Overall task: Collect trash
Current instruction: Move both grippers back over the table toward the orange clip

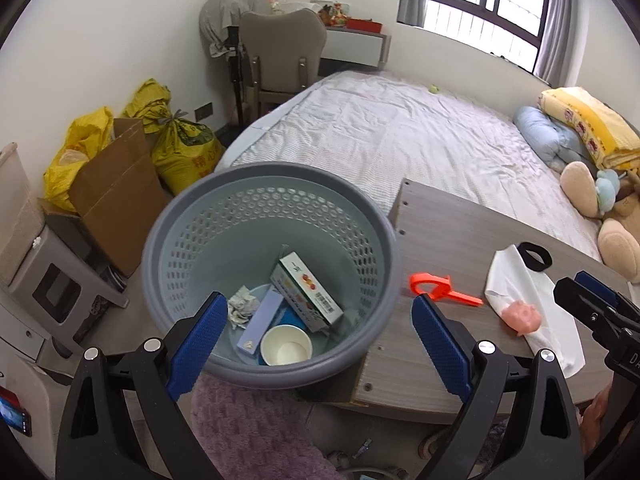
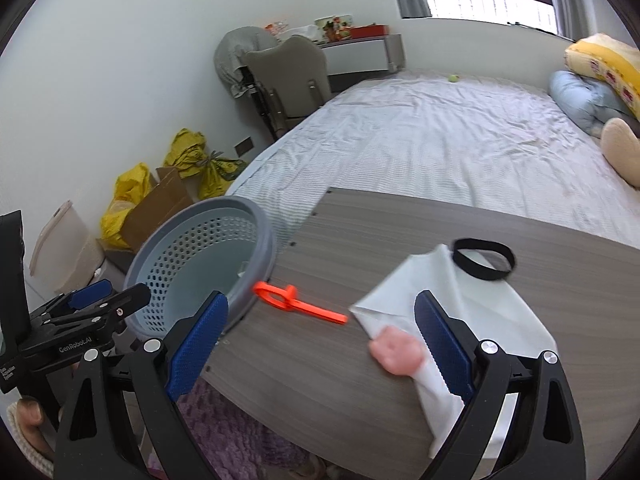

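Left gripper [image 1: 316,322]: one, jaws spread wide, nothing held or touched; its two blue pads are seen over the mouth of the grey basket [image 1: 176,216]. Right gripper [image 2: 322,334]: one, jaws likewise spread wide and empty, poised above the wooden board [image 2: 320,360], the right pad seen over the white cloth bag [image 2: 480,308]. Basket: one, perforated, just beside the board's left edge; contents counted as one paper cup [image 1: 286,346], one printed carton [image 1: 306,292], one crumpled paper wad [image 1: 242,306] and one pale flat strip [image 1: 260,320]; something blue beneath the cup cannot be identified. On the board: one orange plastic tool [image 2: 298,304], near the basket rim; one white cloth bag with one black loop [image 2: 484,264] at its far end; one pink soft lump [image 2: 396,350] lying on the bag's near corner, blurred, its kind not determinable. The bag's near end is partly hidden behind the right gripper's frame. Beyond: one bed [image 1: 400,136], one chair [image 1: 282,52], one cardboard box [image 1: 116,192], three yellow sacks [image 1: 184,152]. Plush toys at the right edge are cut off.
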`<control>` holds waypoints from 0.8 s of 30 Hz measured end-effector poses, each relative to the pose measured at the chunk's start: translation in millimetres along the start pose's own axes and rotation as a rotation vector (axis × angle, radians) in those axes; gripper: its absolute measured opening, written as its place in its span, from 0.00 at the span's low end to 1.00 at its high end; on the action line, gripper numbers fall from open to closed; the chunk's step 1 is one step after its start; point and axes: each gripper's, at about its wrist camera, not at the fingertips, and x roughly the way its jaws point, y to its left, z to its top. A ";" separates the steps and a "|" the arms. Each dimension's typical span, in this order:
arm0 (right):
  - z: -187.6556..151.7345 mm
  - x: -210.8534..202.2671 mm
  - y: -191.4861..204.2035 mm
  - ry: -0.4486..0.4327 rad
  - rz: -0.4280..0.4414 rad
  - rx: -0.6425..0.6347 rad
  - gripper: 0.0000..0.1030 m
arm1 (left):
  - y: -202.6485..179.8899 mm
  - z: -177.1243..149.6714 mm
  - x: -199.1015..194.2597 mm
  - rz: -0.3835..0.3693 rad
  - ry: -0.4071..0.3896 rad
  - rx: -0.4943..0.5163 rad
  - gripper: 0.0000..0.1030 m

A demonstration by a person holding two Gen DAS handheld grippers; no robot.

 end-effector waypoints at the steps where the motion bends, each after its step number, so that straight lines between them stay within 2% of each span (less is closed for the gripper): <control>1: -3.7 -3.0 -7.4 0.001 -0.013 0.010 0.88 | -3.8 -1.6 1.2 -0.005 0.004 0.006 0.89; 12: -34.2 -8.3 -60.6 0.042 -0.136 0.076 0.87 | -36.7 -12.3 15.5 -0.029 0.048 0.057 0.89; 18: -39.9 -3.8 -70.6 0.074 -0.099 0.087 0.87 | -54.1 -12.6 27.6 -0.024 0.076 0.092 0.89; 24: -26.1 8.4 -57.2 0.085 -0.069 0.016 0.87 | -56.6 -9.6 32.4 -0.009 0.074 0.085 0.89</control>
